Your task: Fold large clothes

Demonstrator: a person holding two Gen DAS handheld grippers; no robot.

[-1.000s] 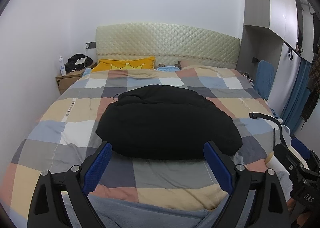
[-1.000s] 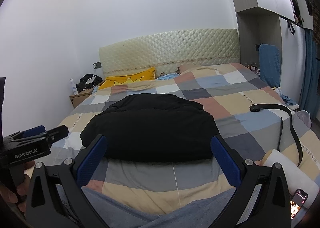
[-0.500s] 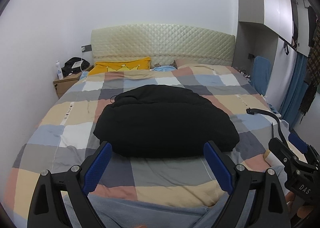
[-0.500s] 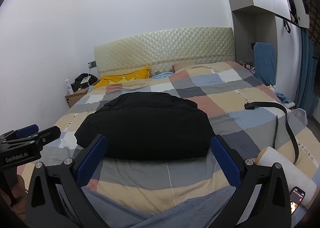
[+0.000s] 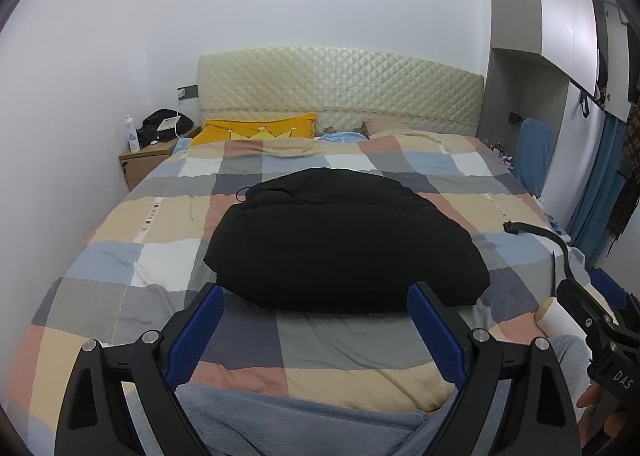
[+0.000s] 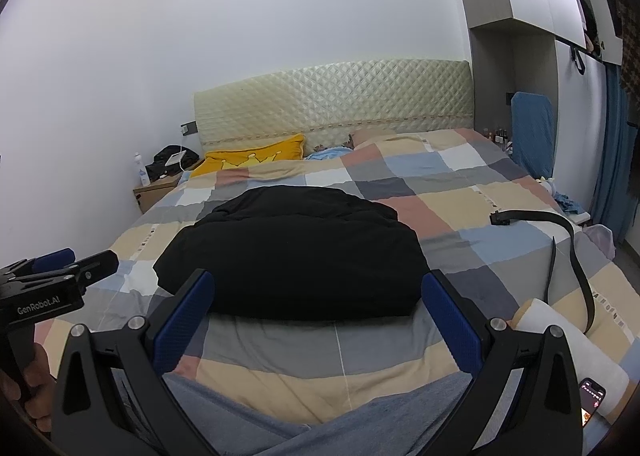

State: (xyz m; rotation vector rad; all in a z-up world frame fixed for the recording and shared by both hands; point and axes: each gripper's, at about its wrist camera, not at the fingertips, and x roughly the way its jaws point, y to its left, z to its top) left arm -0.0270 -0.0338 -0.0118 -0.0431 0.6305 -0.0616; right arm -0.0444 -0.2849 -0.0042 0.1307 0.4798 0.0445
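Your left claw [image 5: 312,320] stands wide open and holds nothing; its blue pads [image 5: 196,330] touch no fabric. Your right claw [image 6: 316,310] is likewise spread wide and empty, with its pads clear of everything.

The black garment [image 5: 344,244] lies bunched in a rounded heap on the bed [image 5: 140,256], directly ahead of both claws. In each wrist view its near edge falls between the two fingertips and just beyond them, not in contact. The checked cover under it is bare between the garment and the claws. A grey-blue cloth [image 6: 360,428] shows beneath the claws at the near edge; what it is cannot be told.

Readable markings: in the right wrist view the body of the left device reads "GenRobot.AI" [image 6: 38,300]. In the left wrist view the right device reads "DAS" [image 5: 622,376].

Further out, a black belt [image 6: 560,240] lies on the right side of the bed, well apart from the garment. A white roll [image 6: 572,336] and a lit phone [image 6: 592,402] lie near the right claw. A yellow pillow [image 5: 256,129] rests against the quilted headboard [image 5: 340,83].
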